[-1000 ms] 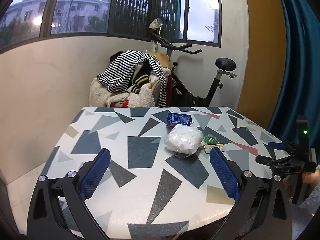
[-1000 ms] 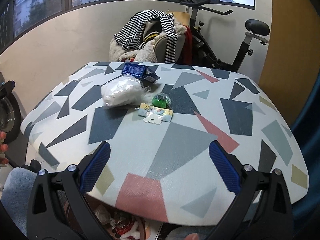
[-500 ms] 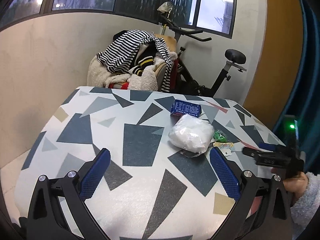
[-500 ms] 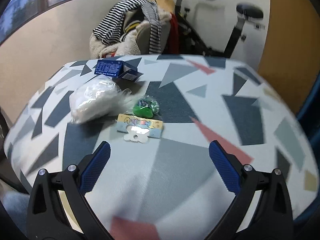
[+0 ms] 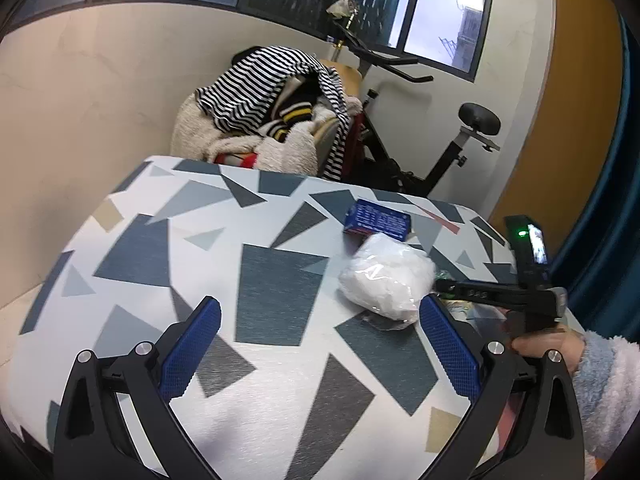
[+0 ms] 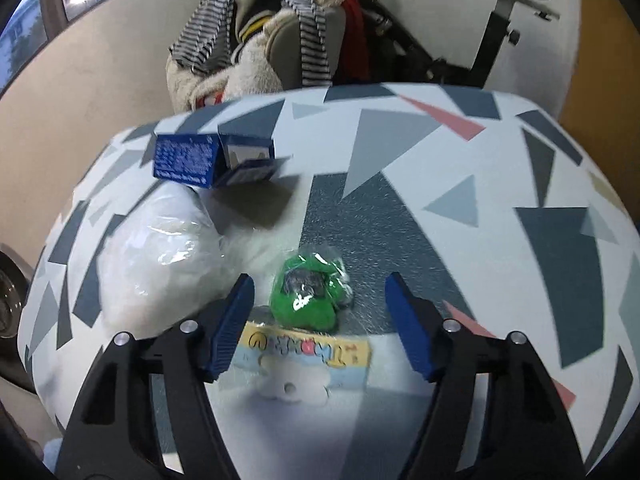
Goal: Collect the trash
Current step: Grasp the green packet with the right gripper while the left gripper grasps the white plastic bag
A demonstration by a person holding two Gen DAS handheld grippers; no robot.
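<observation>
Fingers spread wide on both grippers, nothing between them: the left gripper [image 5: 320, 344] hangs over the patterned surface [image 5: 168, 248], the right gripper [image 6: 320, 320] low over the trash. Biggest piece, the white plastic bag [image 6: 156, 264], lies just beside the right gripper's left finger; the blue box [image 6: 188, 160] sits behind it, touching. Green wrapped piece [image 6: 308, 292] lies between the right fingers, yellow card [image 6: 308, 352] against its near edge.
</observation>
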